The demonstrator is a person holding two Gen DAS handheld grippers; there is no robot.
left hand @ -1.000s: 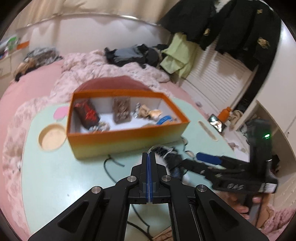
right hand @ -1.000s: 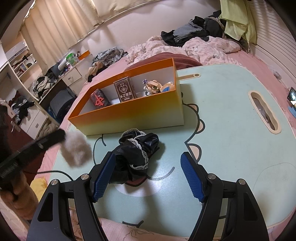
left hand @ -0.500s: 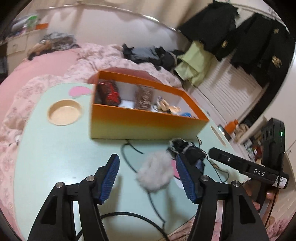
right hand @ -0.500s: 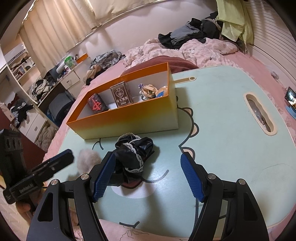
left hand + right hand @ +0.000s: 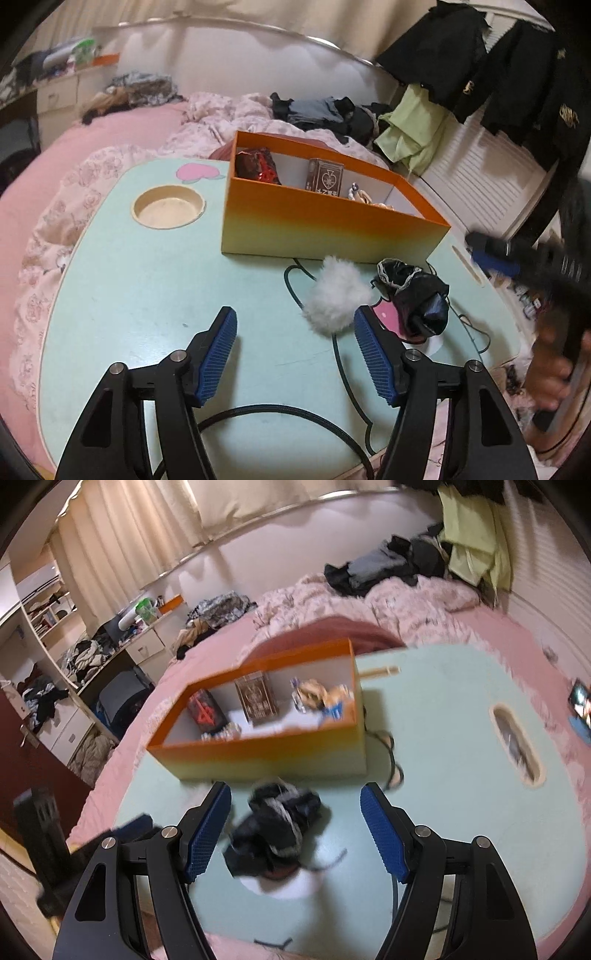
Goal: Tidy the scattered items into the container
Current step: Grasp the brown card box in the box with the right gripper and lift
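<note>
An orange box (image 5: 325,229) stands on the mint table (image 5: 147,295) with a red-black packet (image 5: 258,168), a card box (image 5: 327,179) and a figurine (image 5: 314,696) inside. In front of it lie a white fluffy ball (image 5: 338,295) and a black lacy cloth (image 5: 417,295), side by side. My left gripper (image 5: 294,312) hovers just short of the ball, its jaws opening with nothing between them. The right gripper (image 5: 295,788) is open above the black cloth (image 5: 277,827), pads apart from it. That view is blurred.
A round cup recess (image 5: 168,212) sits left of the box and a slot (image 5: 517,738) on the right side. A black cable (image 5: 258,410) crosses the near table. A pink bed with piled clothes (image 5: 325,110) surrounds the table. A hand (image 5: 554,369) holds the right gripper.
My left gripper went from shut to wide open and sank; the white fluffy ball now lies on the table beside the black cloth. The right gripper rose a little, still open.
</note>
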